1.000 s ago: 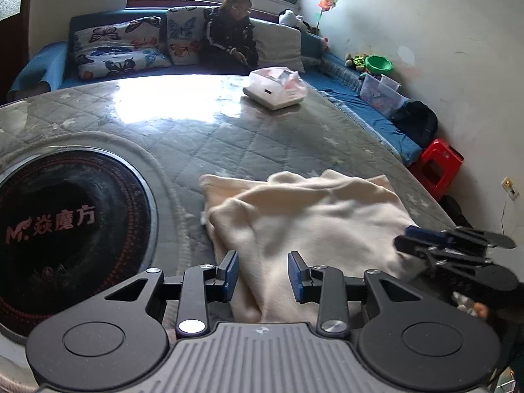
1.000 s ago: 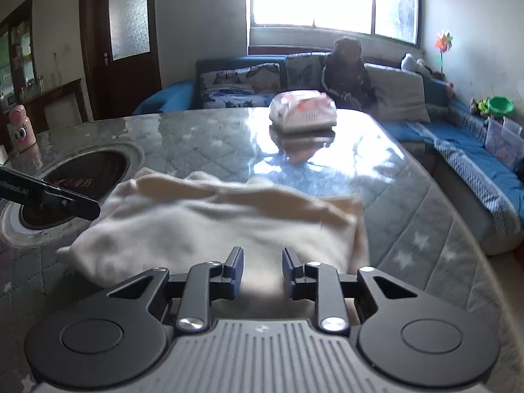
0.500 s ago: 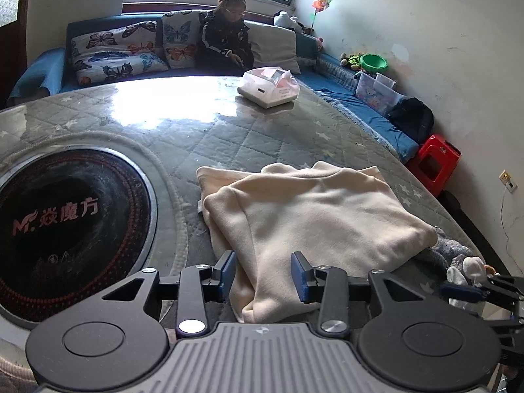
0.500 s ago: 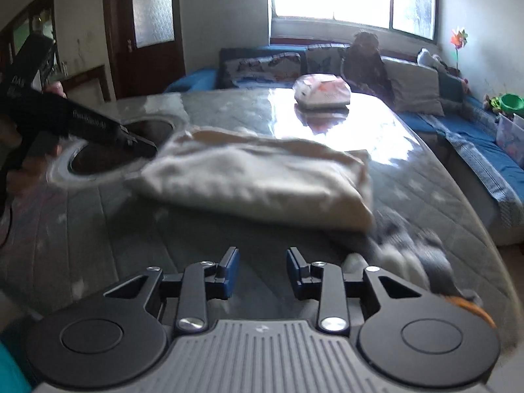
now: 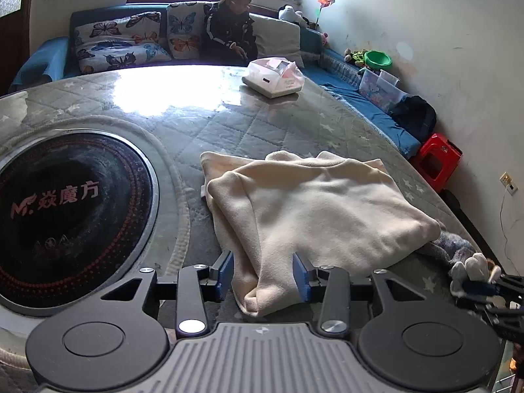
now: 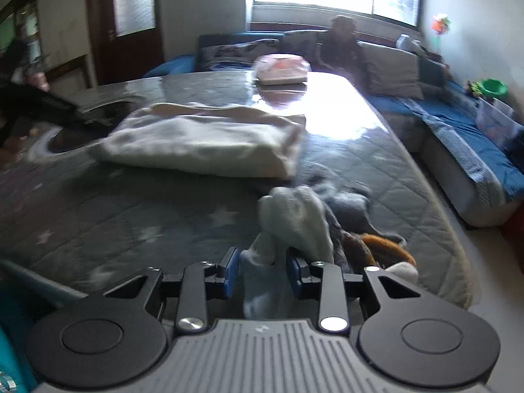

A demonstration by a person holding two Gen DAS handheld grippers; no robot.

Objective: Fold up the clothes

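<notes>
A folded cream garment (image 5: 314,209) lies on the quilted grey table; it also shows in the right wrist view (image 6: 209,140). My left gripper (image 5: 263,276) is open, with the garment's near corner lying between its jaws. A grey and white garment (image 6: 294,222) lies bunched at the table's near right edge; it also shows in the left wrist view (image 5: 458,252). My right gripper (image 6: 262,271) is open around a white fold of it, and it shows at the left wrist view's right edge (image 5: 491,290).
A round black burner (image 5: 65,209) is set in the table at the left. A white tissue box (image 5: 273,77) stands at the far side. A person (image 5: 231,29) sits on the blue sofa behind. A red stool (image 5: 437,160) stands on the floor at the right.
My right gripper has moved off the cream garment, back and right to the grey and white garment at the table edge. My left gripper has drawn back slightly from the cream garment.
</notes>
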